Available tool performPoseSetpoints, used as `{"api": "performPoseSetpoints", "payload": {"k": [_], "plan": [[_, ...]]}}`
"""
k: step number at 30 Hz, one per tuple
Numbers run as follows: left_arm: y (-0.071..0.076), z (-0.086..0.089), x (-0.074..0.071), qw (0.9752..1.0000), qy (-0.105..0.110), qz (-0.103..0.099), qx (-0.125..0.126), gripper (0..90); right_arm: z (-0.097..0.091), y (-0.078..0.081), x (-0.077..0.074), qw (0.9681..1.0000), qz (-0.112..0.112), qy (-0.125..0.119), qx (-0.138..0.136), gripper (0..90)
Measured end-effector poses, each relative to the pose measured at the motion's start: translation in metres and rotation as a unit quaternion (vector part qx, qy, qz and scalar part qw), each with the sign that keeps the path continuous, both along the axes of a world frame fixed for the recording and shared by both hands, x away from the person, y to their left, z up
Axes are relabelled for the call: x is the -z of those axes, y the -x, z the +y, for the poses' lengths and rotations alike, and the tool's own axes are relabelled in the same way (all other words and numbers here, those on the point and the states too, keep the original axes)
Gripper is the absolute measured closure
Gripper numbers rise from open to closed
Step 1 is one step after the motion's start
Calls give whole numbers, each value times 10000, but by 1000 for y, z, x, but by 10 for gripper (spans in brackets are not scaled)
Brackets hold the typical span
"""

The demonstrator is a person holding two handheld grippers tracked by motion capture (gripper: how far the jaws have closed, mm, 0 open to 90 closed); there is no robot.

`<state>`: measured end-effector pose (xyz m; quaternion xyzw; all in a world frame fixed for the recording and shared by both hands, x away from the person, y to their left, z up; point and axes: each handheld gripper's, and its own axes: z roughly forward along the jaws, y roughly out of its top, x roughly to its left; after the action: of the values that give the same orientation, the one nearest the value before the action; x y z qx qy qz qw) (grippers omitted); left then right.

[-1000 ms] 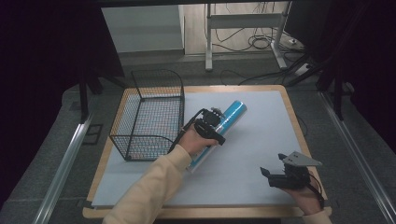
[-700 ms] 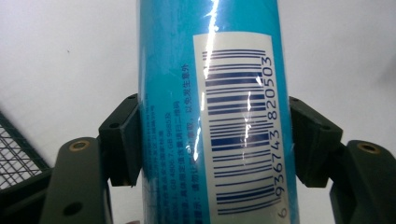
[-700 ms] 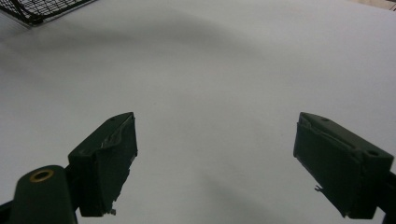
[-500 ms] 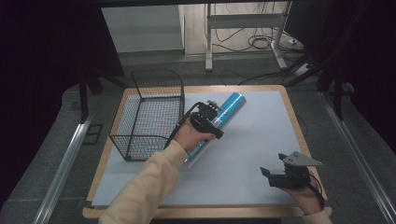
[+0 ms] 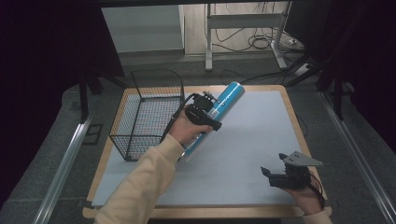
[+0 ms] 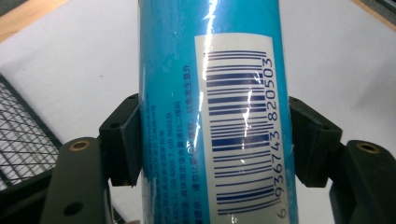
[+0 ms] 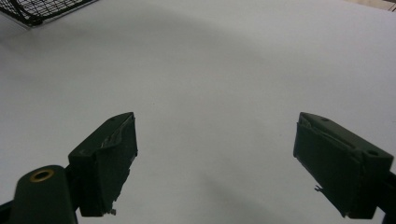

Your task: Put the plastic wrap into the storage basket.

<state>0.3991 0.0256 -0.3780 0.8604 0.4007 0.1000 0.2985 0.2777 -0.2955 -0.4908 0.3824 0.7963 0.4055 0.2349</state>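
A tall blue can [image 5: 228,96] with a white barcode label [image 6: 238,130] is tilted, its top pointing to the far right. My left gripper [image 5: 208,111] is shut on its middle, and in the left gripper view both jaws press the can's [image 6: 168,93] sides. The can's lower end [image 5: 190,150] shows below the hand, just right of the black wire basket [image 5: 119,136]. Near the front right of the mat, my right gripper [image 5: 270,176] is open, with bare mat between its jaws [image 7: 215,158].
The table top carries a pale grey mat [image 5: 252,130] with a wooden border [image 5: 299,135]. The basket's mesh [image 6: 23,135] lies left of the can, and its corner [image 7: 42,9] shows far off. Metal rails [image 5: 65,158] flank the table.
My left gripper has carried the can up and slightly left, closer to the basket. The right gripper has not moved.
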Motion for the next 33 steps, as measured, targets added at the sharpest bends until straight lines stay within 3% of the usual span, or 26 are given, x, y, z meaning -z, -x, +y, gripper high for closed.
{"api": "performPoseSetpoints", "payload": {"k": [5,12,16,26,33], "plan": [[-2,4,-7,9999,-94,-78,-35,316,0,0,1,10000,2,11,-6,137],[-7,12,-18,9997,-43,-158,-157,317,1,-1,1,10000,18,12,-3,138],[-13,15,-23,9995,-161,-207,-200,317,1,-1,2,10000,39,15,-12,138],[-21,24,-31,9992,-72,-252,-295,317,0,-1,1,10000,24,11,-14,138],[-25,32,-34,9992,126,-168,-341,318,0,-1,1,10000,43,8,-3,138]]}}
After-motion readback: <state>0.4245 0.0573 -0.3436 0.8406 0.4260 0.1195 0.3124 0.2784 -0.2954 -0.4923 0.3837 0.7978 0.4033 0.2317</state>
